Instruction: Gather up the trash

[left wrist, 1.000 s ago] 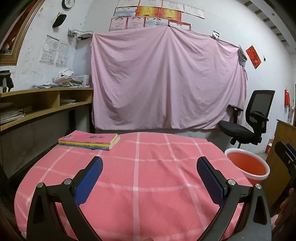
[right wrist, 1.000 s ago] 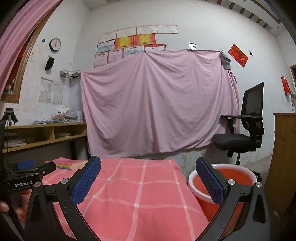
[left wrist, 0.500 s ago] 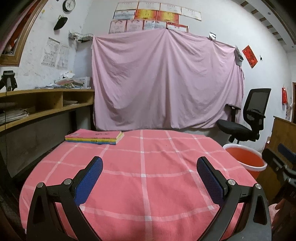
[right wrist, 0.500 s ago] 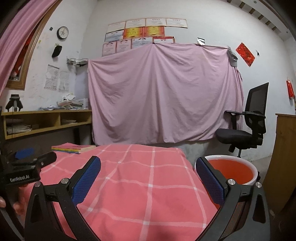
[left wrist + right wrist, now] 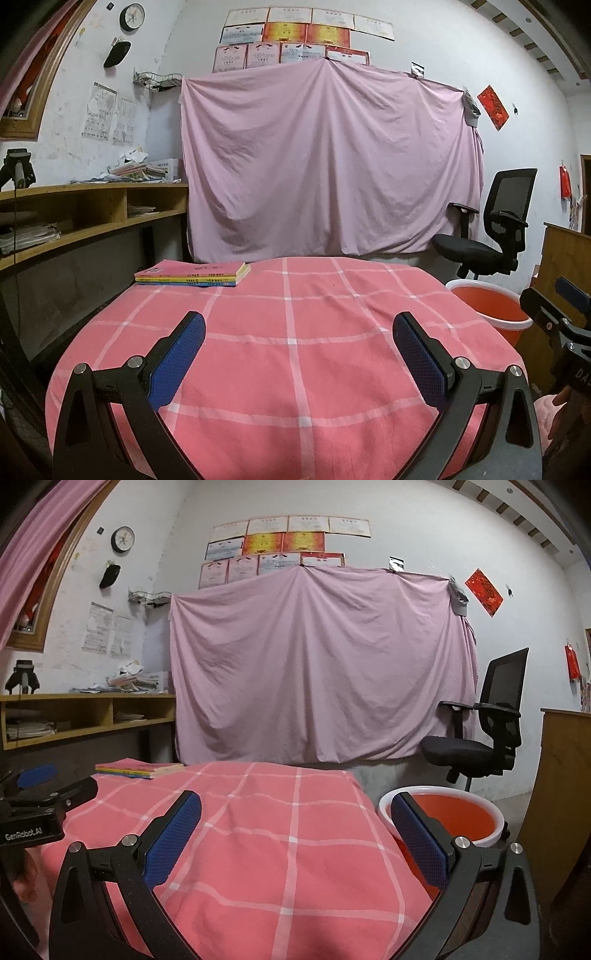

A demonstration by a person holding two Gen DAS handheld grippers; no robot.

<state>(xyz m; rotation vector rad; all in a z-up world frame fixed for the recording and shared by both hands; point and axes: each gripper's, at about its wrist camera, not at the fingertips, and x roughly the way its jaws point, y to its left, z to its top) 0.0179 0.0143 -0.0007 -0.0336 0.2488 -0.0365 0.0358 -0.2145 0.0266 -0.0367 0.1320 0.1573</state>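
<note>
Left wrist view: left gripper (image 5: 297, 334) spread wide, blue pads (image 5: 177, 360) apart, nothing between them, hovering over table (image 5: 295, 369) with pink checked cloth. No loose trash visible on cloth. Stack of books (image 5: 192, 275) at far left corner of table, pink cover on top, yellow and blue spines. Bucket (image 5: 487, 308) just off table's right edge, on floor level: orange-red inside, white rim, contents not discernible. Right gripper (image 5: 569, 306) at right frame edge, side-on, above bucket's near rim. Pink sheet (image 5: 332, 162) hung on wall behind; office chair (image 5: 491, 236) beyond bucket.

Right wrist view: right gripper (image 5: 295, 814) also wide open, empty, straddling table's right edge (image 5: 354, 786) and bucket (image 5: 454, 812). Bucket interior plain orange, white rim, right pad (image 5: 421, 843) overlapping its near side. Left gripper (image 5: 40, 786) at left edge, over cloth. Books (image 5: 138, 768) far left.
</note>
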